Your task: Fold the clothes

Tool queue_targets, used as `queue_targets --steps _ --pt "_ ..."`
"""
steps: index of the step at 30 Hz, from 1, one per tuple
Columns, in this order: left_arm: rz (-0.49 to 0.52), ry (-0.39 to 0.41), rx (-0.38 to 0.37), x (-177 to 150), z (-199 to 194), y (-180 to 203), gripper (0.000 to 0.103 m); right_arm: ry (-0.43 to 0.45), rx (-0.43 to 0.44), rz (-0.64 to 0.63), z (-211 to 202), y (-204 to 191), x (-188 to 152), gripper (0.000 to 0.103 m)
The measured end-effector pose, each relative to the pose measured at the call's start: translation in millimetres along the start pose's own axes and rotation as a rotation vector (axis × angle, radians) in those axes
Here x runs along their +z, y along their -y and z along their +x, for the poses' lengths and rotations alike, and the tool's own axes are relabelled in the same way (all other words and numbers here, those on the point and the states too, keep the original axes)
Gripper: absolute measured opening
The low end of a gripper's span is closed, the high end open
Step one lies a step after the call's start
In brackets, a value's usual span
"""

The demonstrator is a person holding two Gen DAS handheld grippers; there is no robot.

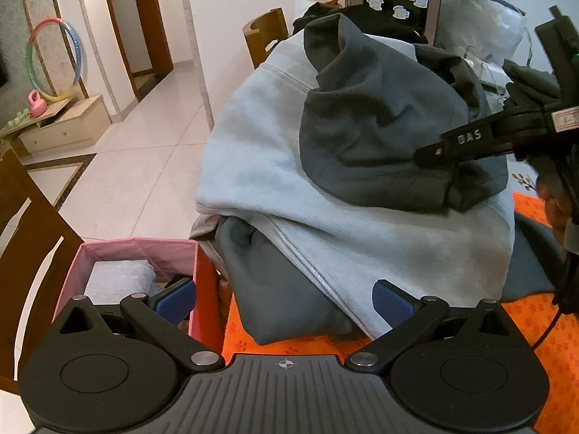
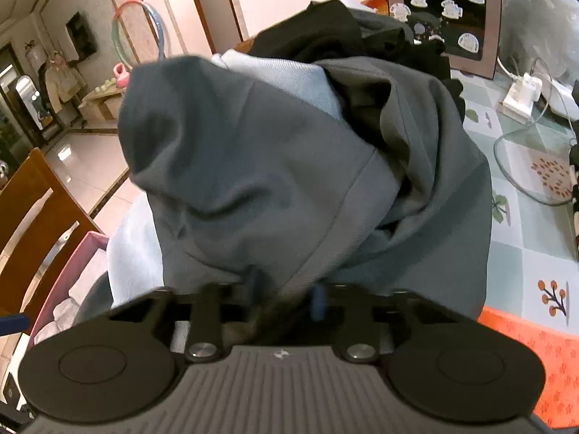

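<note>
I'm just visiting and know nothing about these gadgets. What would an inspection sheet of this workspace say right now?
Surface: table with a checked cloth and an orange mat.
Job's things: dark grey garment on top of a light blue garment; more dark clothes beneath and behind.
Clutter: pink box holding folded cloth; plastic bag.
Grippers: left gripper open, holding nothing; right gripper shut on the dark grey garment.
Cables: white power strip with cords.
Surroundings: wooden chair, hula hoop, tiled floor.
</note>
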State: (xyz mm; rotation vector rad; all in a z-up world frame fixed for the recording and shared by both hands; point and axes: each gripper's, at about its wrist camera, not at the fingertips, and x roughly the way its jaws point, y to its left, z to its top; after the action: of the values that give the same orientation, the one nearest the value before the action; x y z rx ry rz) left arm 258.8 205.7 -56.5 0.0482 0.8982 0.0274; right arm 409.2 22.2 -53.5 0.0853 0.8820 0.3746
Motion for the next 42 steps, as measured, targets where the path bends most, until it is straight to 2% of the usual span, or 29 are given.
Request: queue_targets --steps 6,14,20,23,26,28,29,30,31,32,37,42 --pt "-0.001 0.008 -0.004 2 0 0 0.103 0.107 -0.004 -0.035 -55 -2 -2 0.006" --pt "0.029 0.026 -0.031 3 -5 9 0.103 0.190 -0.162 0.083 -158 41 -30 0.006" --pt "0.058 0.035 -0.063 7 -7 19 0.103 0.169 -0.351 0.205 -214 86 -80 0.006" --pt "0.078 0.039 -0.079 11 -7 28 0.103 0.126 -0.414 0.254 -220 105 -113 0.006" --pt "0.083 0.037 -0.086 17 -5 34 0.103 0.034 -0.413 0.267 -203 115 -138 0.007" --pt "0.079 0.036 -0.087 23 -3 36 0.103 0.005 -0.403 0.265 -195 116 -143 0.012" --pt "0.076 0.040 -0.086 26 -3 36 0.103 0.018 -0.413 0.247 -197 112 -142 0.020" --pt "0.072 0.045 -0.086 29 -2 36 0.103 0.031 -0.423 0.228 -199 108 -141 0.037" --pt "0.066 0.053 -0.085 33 -2 35 0.103 0.045 -0.434 0.210 -201 104 -140 0.048" --pt "0.060 0.059 -0.084 37 -2 34 0.103 0.058 -0.444 0.191 -203 100 -138 0.063" --pt "0.004 0.058 -0.082 56 6 30 0.103 0.103 -0.430 0.137 -211 89 -120 0.071" --pt "-0.073 0.079 -0.111 89 9 30 0.103 0.104 -0.402 0.133 -205 83 -108 0.072"
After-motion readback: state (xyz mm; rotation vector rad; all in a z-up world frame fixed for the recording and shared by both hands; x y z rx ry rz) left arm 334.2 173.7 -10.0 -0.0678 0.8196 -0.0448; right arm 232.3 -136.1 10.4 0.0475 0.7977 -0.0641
